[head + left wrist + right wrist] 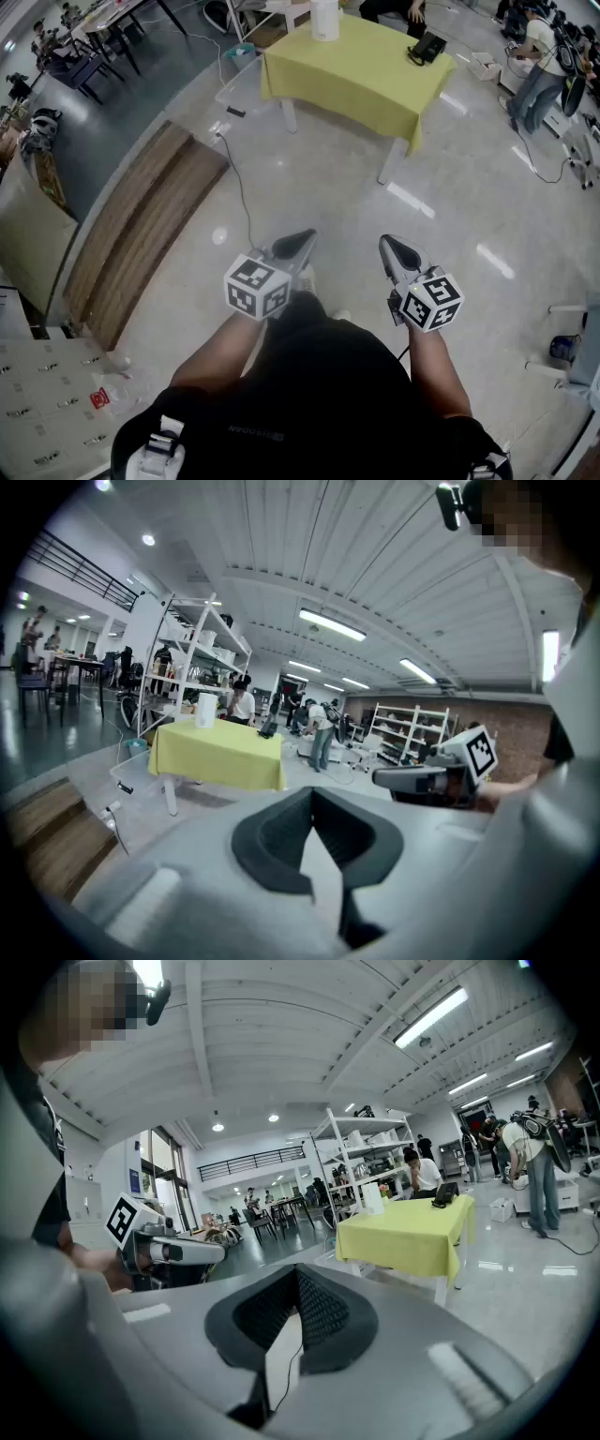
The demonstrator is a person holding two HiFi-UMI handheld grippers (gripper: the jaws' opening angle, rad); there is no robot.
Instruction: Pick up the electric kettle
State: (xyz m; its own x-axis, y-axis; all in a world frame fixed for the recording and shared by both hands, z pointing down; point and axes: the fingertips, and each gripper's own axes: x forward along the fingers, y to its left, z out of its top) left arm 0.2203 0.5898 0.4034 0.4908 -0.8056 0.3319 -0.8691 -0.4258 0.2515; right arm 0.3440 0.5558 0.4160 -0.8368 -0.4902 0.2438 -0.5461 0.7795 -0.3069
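Far over on the left, long brown wooden boards (141, 234) are lying on the shiny grey floor (450, 169). A thin black cable (246, 202) is running past them.

Next comes the left gripper (302, 239). The person is holding it out low in front of the body. Its two dark fingers (272, 841) are pressing together at the tips, and nothing is sitting between them.

Far ahead, a table with a yellow cloth (356, 80) is standing on the floor. A tall white round thing (324, 19) is standing at the table's far edge. I think this is the electric kettle, but it is too far away to be sure. A small black thing (427, 45) is lying near the table's far right corner.

Then comes the right gripper (391, 246), near the left one and pointing the same way. Its fingers (328, 1316) are also closed tight, with nothing in them.

At the far right, a person in a light top (539, 66) is standing.

The picking up is not yet begun. The person with the grippers is only facing the table, well apart from it. I think the next move calls for walking up to the table. Then one gripper's fingers need opening wide and lining up with the kettle's handle or body before closing.
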